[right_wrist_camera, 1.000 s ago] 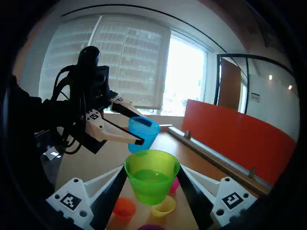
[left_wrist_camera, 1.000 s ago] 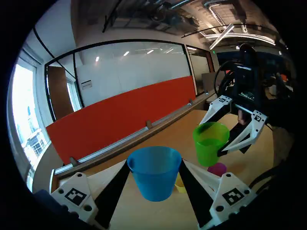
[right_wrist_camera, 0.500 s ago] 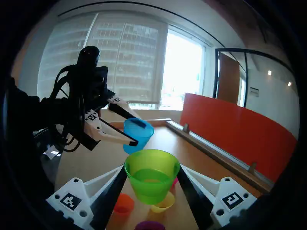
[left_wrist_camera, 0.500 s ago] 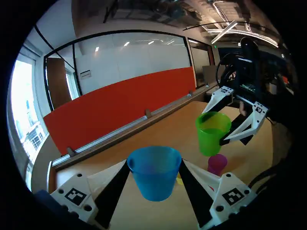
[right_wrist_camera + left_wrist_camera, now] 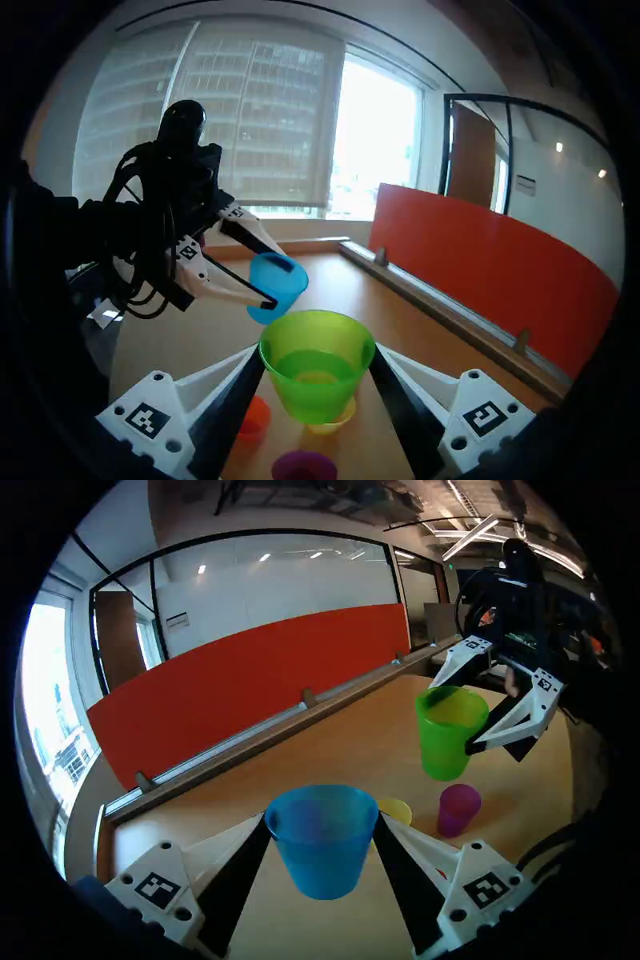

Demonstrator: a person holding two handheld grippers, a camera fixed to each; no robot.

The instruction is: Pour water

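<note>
Above wooden table [image 5: 344,744], left tool [image 5: 322,820] clamps blue cup [image 5: 322,860], right tool [image 5: 318,352] clamps green cup [image 5: 318,388], half hiding yellow cup [image 5: 328,430].

Your blue cup [image 5: 322,852] and green cup [image 5: 317,376] look like translucent, slightly glossy plastic; the table [image 5: 352,744] is smooth matt wood.

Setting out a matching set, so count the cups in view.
5: blue cup held by the left gripper, green cup by the right gripper; yellow cup, purple cup and orange cup on the table. More may be hidden.
</note>
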